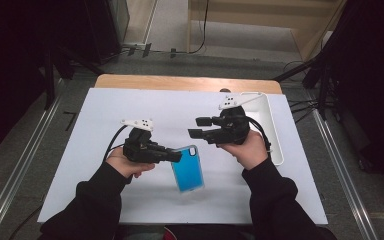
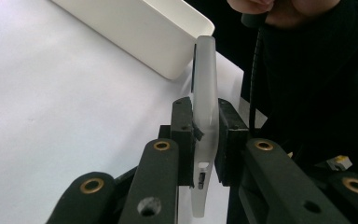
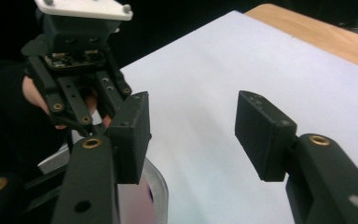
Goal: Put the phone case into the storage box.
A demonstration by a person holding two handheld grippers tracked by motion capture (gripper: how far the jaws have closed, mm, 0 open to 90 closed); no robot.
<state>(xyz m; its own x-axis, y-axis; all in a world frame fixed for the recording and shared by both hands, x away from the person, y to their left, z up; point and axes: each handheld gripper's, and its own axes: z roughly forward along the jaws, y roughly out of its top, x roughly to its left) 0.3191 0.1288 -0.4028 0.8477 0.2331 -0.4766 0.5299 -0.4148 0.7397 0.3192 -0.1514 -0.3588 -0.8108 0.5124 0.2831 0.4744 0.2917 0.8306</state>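
High view: left gripper (image 1: 176,156) clamped on the left edge of a phone case (image 1: 187,169) with a blue back, held tilted above the near middle of the white mat (image 1: 105,175). Left gripper view: pads (image 2: 182,135) pressed on both faces of the frosted case edge (image 2: 204,116). Right gripper (image 1: 194,127) well above and just far-right of the case, jaws apart with nothing between, clear of it. White tray (image 1: 272,130) at the mat's right edge, beyond the right hand (image 1: 247,147).
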